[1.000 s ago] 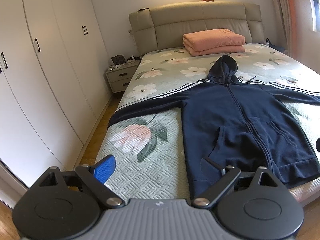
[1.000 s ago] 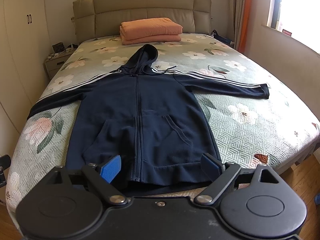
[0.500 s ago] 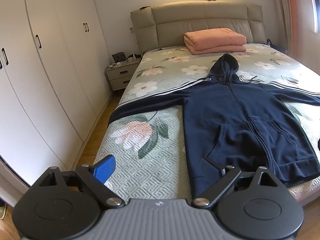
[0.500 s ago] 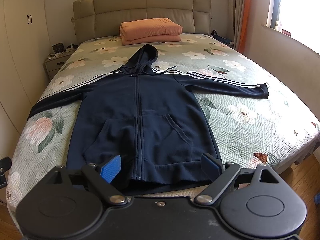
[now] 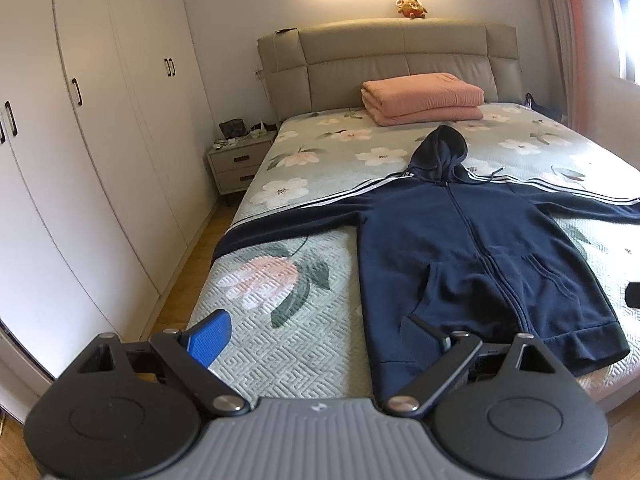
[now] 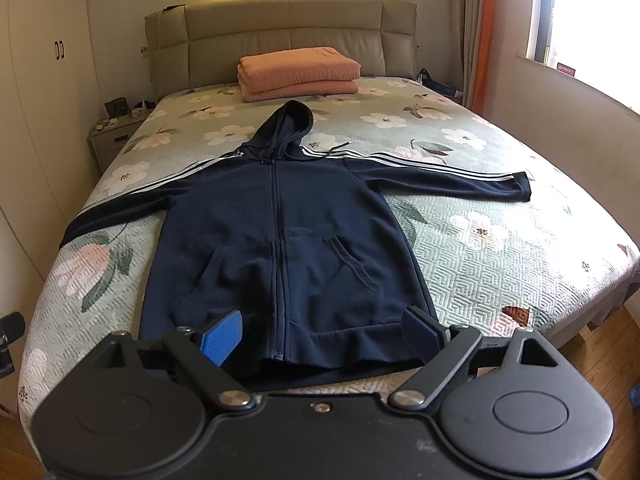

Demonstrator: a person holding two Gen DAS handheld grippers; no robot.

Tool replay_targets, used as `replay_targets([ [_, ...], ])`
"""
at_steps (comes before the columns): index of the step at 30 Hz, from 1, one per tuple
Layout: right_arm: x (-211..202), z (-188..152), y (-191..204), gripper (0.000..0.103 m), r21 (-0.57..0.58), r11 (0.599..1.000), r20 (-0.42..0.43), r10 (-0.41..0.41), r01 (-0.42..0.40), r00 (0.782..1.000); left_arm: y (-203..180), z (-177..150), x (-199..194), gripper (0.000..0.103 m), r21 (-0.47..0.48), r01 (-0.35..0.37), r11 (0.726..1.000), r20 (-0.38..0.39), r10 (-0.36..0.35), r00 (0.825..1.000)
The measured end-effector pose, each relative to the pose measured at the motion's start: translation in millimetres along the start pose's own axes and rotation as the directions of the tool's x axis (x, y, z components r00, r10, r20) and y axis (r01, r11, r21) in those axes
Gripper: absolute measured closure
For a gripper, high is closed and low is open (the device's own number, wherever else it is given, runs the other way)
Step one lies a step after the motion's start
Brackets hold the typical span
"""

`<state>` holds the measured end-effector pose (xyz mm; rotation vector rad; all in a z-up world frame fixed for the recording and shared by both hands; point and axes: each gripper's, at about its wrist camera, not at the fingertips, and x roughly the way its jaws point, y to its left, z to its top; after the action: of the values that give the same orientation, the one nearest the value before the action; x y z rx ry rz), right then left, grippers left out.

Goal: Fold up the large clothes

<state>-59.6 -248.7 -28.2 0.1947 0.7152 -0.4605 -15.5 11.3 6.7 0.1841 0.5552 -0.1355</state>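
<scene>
A navy zip hoodie [image 5: 460, 240] with white-striped sleeves lies flat and face up on the bed, sleeves spread wide, hood toward the headboard; it also shows in the right wrist view [image 6: 280, 232]. My left gripper [image 5: 316, 336] is open and empty, above the bed's foot edge at the hoodie's lower left corner. My right gripper [image 6: 322, 330] is open and empty, just in front of the hoodie's hem. Its left sleeve cuff hangs at the bed's left edge [image 5: 224, 244].
The bed [image 5: 280, 352] has a green floral quilt. A folded pink blanket [image 5: 424, 98] lies by the padded headboard [image 5: 360, 60]. White wardrobes [image 5: 80, 160] line the left wall, with a nightstand [image 5: 236, 164] beside the bed. A window wall [image 6: 560, 92] runs along the right.
The left gripper has tilted up and drawn back a little, so more of the wall and headboard shows. The right gripper has barely moved. The hoodie lies as before.
</scene>
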Motion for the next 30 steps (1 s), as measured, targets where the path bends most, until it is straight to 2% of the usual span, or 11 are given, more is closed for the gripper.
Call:
replay_targets([
  [2, -4, -1, -4, 0.0, 0.008, 1.0, -0.003, -0.007, 0.007, 1.0, -1, 0, -2, 0.009, 0.004, 0.008, 1.0, -0.048, -0.008, 0.999],
  [7, -3, 8, -14, 0.0, 0.009, 1.0, 0.022, -0.026, 0.026, 0.999, -4, 8, -4, 0.009, 0.007, 0.008, 1.0, -0.07, -0.007, 0.998],
  [11, 12, 28, -23, 0.0, -0.022, 0.994, 0.045, -0.103, 0.104, 0.994, -17, 19, 19, 0.008, 0.058, -0.011, 0.998, -0.052, 0.014, 0.999],
  [14, 43, 47, -37, 0.0, -0.009, 0.991, 0.056, -0.136, 0.136, 0.989, -34, 31, 55, 0.007, 0.104, -0.023, 0.994, -0.056, 0.029, 0.998],
  [17, 97, 62, -54, 0.0, 0.001, 0.986, 0.067, -0.168, 0.168, 0.984, -56, 41, 113, 0.007, 0.139, -0.021, 0.99, -0.092, 0.034, 0.995],
  [19, 142, 75, -65, 0.0, -0.017, 0.978, 0.054, -0.208, 0.209, 0.977, -75, 48, 164, 0.007, 0.148, -0.005, 0.989, -0.152, 0.028, 0.988],
  [22, 222, 95, -85, 0.0, 0.019, 0.974, 0.02, -0.226, 0.226, 0.974, -101, 58, 243, 0.01, 0.126, 0.051, 0.991, -0.224, -0.021, 0.974],
  [24, 272, 110, -101, 0.0, 0.041, 0.965, 0.011, -0.259, 0.259, 0.966, -118, 66, 292, 0.013, 0.093, 0.091, 0.991, -0.231, -0.068, 0.971],
  [26, 317, 126, -118, 0.0, 0.067, 0.953, -0.036, -0.293, 0.294, 0.956, -131, 79, 332, 0.016, 0.081, 0.102, 0.991, -0.215, -0.083, 0.973],
  [27, 341, 131, -124, 0.0, 0.093, 0.95, -0.061, -0.292, 0.297, 0.954, -136, 87, 347, 0.02, 0.072, 0.111, 0.991, -0.215, -0.093, 0.972],
  [30, 378, 147, -149, 0.0, 0.152, 0.941, -0.069, -0.296, 0.304, 0.953, -146, 108, 372, 0.02, 0.041, 0.147, 0.988, -0.208, -0.135, 0.969],
])
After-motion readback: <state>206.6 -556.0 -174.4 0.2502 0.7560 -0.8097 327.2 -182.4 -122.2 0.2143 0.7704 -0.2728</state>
